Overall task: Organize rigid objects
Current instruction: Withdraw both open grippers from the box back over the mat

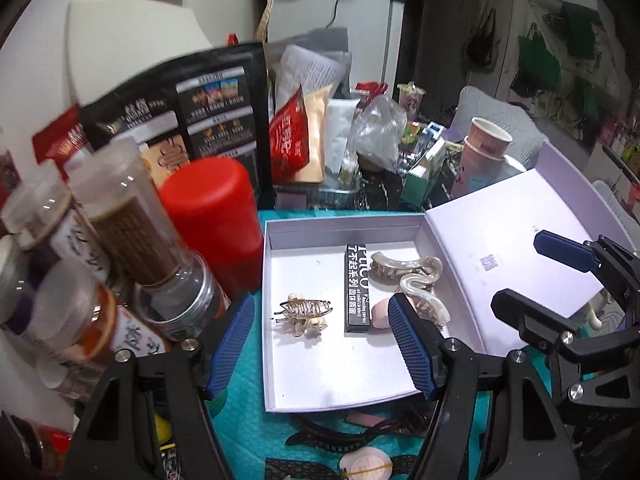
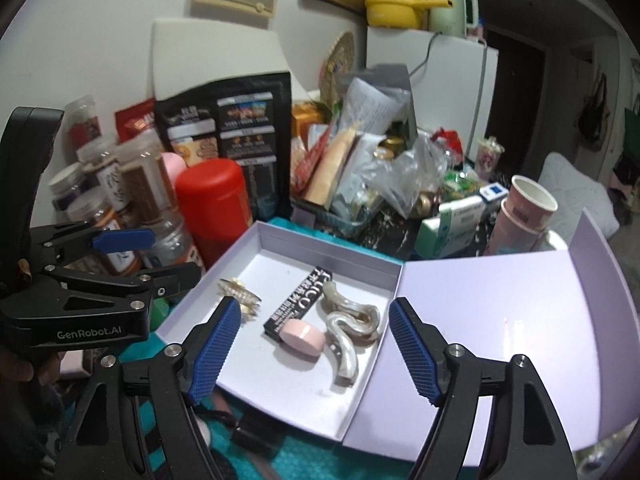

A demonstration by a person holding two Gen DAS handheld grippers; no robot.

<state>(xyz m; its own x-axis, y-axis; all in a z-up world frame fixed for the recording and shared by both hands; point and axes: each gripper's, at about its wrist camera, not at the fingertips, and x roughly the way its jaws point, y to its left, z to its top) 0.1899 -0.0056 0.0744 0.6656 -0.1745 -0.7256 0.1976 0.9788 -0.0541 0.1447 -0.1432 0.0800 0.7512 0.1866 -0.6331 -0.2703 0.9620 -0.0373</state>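
Where its lid lies open, white box (image 1: 276, 320) holds pearly clips (image 1: 404, 272).

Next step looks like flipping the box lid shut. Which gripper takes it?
Right, probably. The open lid lies on the right side of the white box, just past the right gripper. The left gripper sits toward the box's other side, near the red canister. Both are open and empty.

Home kitchen/dining corner: fridge (image 2: 432, 80) topped w/ yellow pot (image 2: 394, 4) & kettle (image 2: 450, 8); snack bags (image 2: 224, 140), jars (image 2: 120, 200) crowded below-left.
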